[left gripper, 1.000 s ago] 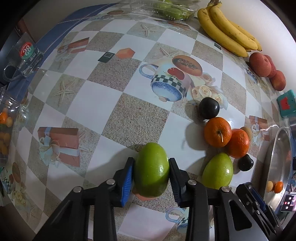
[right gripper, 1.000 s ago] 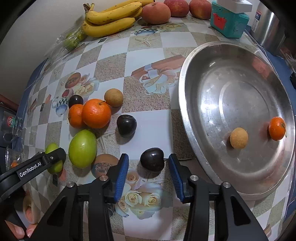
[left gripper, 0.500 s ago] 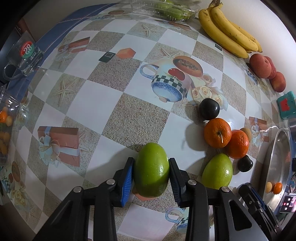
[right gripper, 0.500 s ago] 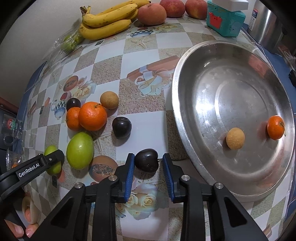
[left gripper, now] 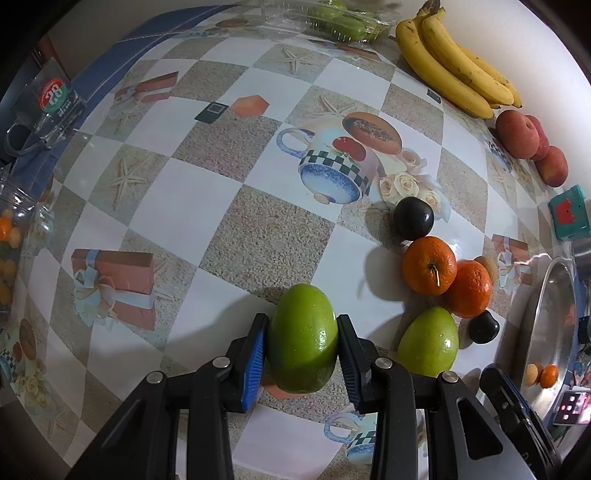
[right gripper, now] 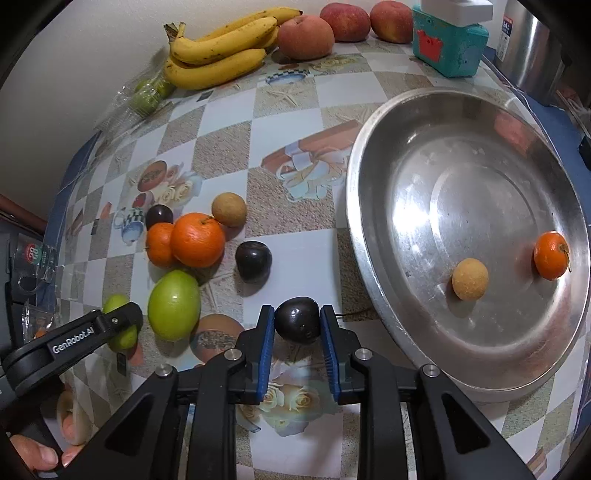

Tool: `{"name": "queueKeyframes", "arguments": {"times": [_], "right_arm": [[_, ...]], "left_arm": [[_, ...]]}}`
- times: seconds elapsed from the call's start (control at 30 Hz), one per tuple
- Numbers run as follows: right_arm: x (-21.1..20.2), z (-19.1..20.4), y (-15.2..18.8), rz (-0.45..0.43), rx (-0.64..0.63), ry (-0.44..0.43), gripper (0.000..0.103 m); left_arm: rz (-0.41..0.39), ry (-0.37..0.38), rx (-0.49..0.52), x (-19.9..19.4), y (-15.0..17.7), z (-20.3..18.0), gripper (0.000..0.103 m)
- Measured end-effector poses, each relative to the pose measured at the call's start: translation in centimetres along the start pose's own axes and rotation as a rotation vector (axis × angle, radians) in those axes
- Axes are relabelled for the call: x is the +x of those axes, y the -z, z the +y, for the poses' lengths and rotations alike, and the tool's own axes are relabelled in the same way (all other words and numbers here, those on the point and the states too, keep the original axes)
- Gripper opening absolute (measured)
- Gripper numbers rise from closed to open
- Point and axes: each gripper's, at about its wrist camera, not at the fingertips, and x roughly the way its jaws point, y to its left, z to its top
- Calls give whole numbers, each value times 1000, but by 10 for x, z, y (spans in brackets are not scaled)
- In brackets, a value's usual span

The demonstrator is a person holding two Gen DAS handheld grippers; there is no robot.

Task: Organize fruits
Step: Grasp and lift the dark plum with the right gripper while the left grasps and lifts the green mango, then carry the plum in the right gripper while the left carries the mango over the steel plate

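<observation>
Both grippers are closed on fruit: my left gripper (left gripper: pixel 302 345) has its blue pads pressed against the sides of a green mango (left gripper: pixel 303 338), and my right gripper (right gripper: pixel 297 330) pinches a dark plum (right gripper: pixel 296 320) between narrow jaws, just beside the rim of the steel tray (right gripper: pixel 373 236). Only the right view shows the tray's inside well, where a small tan fruit (right gripper: pixel 470 278) and a small tangerine (right gripper: pixel 551 255) lie apart from each other; it also shows my left gripper (right gripper: pixel 122 325) from the side with the mango (right gripper: pixel 119 321) in it. On the table between the grippers sit a second green mango (right gripper: pixel 173 304), two oranges (right gripper: pixel 198 239) touching each other, another plum (right gripper: pixel 253 261), a tan fruit (right gripper: pixel 229 209) and a third plum (right gripper: pixel 159 216) behind the oranges. Only the left view shows a glass mug (left gripper: pixel 44 110) at the far left edge of the table. A checked, picture-printed tablecloth (left gripper: pixel 229 236) covers the table. Along the white wall (right gripper: pixel 74 55) lie a bunch of bananas (right gripper: pixel 221 51), three peaches (right gripper: pixel 306 37), a clear pack of green fruit (left gripper: pixel 340 22) and a teal box (right gripper: pixel 448 48).
</observation>
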Motion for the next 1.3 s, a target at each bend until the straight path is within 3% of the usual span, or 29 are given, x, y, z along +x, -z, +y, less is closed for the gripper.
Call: {"name": "queueKeyframes", "arguments": {"times": [0.37,0.8,1.3], "right_arm": [[-40,1,-5,-113,20,-34,25],[-52,-16,-25,-143,100,-41,26],[-70,-86,-35,-218,251,-4,26]], "left_arm": [[-91,41,9,-31,-4,-8,39],[-165,88,65,-53,-14,-38,39],[-190,186,314,-71,-6,-140,39]]}}
